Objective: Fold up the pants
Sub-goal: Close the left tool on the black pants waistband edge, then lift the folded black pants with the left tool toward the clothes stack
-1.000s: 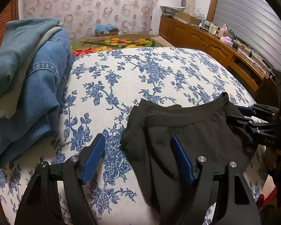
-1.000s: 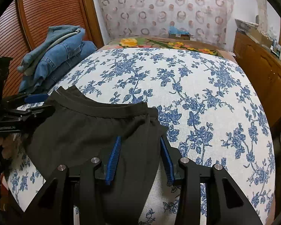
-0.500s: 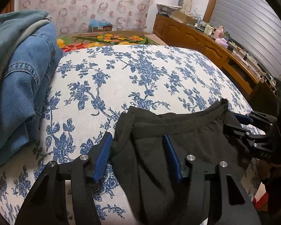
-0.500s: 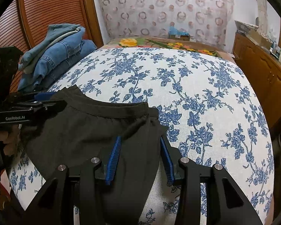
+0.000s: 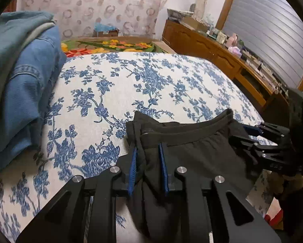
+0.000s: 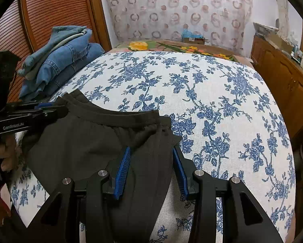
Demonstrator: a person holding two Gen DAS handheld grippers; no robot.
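A: How do the jaws stand?
B: The left gripper is narrow, pinching the waistband corner of the black pants. The right gripper straddles the other corner, jaws wider; whether it grips, I cannot tell.
A: And the pants?
B: On the floral bedspread, waistband spread between both; folded jeans lie well apart.

Soft indoor light, fisheye-warped edges

Black pants lie waistband-forward on the bed's near edge.
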